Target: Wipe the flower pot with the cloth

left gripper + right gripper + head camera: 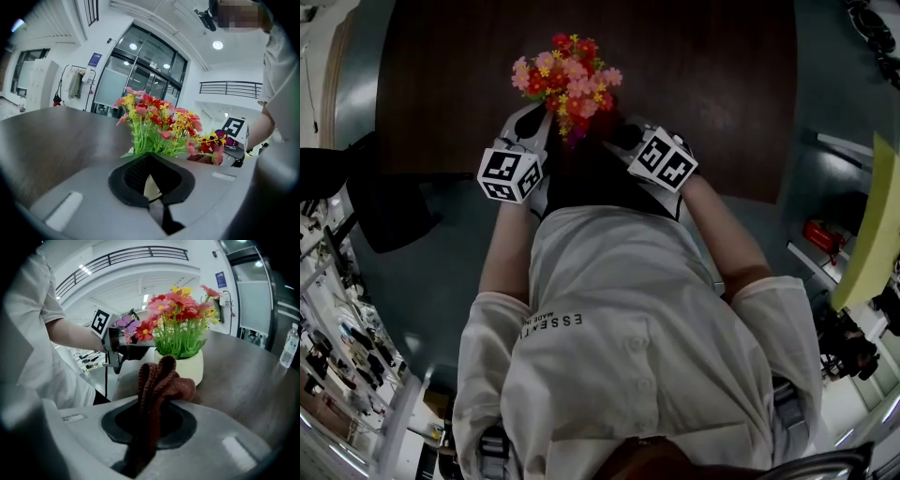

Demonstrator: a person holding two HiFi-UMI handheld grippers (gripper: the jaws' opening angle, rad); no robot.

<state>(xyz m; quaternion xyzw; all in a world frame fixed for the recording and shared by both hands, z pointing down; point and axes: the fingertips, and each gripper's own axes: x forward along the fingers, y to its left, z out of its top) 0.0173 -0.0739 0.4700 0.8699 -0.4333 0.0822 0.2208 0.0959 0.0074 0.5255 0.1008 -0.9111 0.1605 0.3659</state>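
Note:
A cream flower pot with red, pink and yellow flowers stands near the front edge of the dark table. My left gripper is shut at the pot's left side, and a strip of the cream pot shows between its pads. In the right gripper view it reaches in at the rim. My right gripper is shut on a bunched reddish-brown cloth, which hangs right in front of the pot's wall. Whether the cloth touches the pot I cannot tell.
A clear plastic bottle stands on the table off to the right. A dark chair sits at the table's left corner. Shelves with small items line the right side of the floor.

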